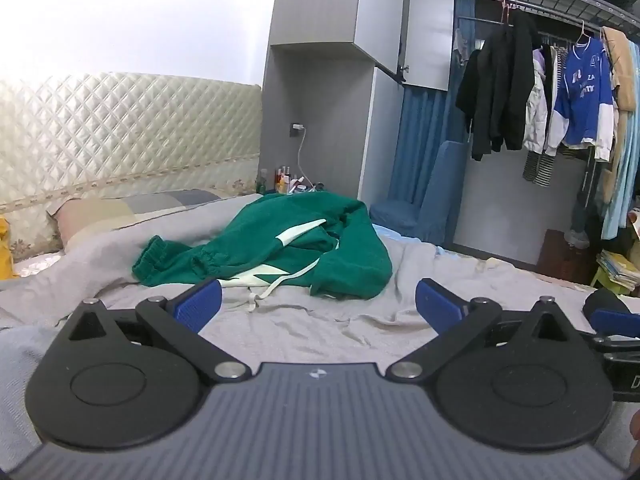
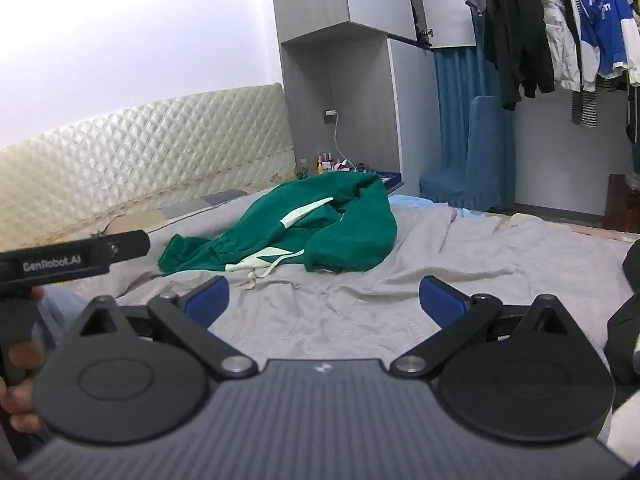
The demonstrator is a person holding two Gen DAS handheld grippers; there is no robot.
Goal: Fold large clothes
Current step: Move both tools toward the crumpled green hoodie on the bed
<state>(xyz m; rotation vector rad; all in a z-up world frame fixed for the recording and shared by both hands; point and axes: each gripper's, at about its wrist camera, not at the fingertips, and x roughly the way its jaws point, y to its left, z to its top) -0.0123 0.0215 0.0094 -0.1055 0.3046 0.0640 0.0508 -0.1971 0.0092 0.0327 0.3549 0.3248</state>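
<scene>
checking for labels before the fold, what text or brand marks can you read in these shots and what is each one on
"GenRobot.AI": white print on the black side of the left gripper's body, in the right wrist view.
White lettering on the blue jersey hanging on the rack: too blurred to read.
Small white logo on the grey gripper housing: a symbol, no letters.
Green garment: no readable text.

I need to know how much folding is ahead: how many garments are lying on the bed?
1: crumpled green sweatpants lie on the grey sheet, toward the headboard. More may be hidden beyond the frame edges.
</scene>
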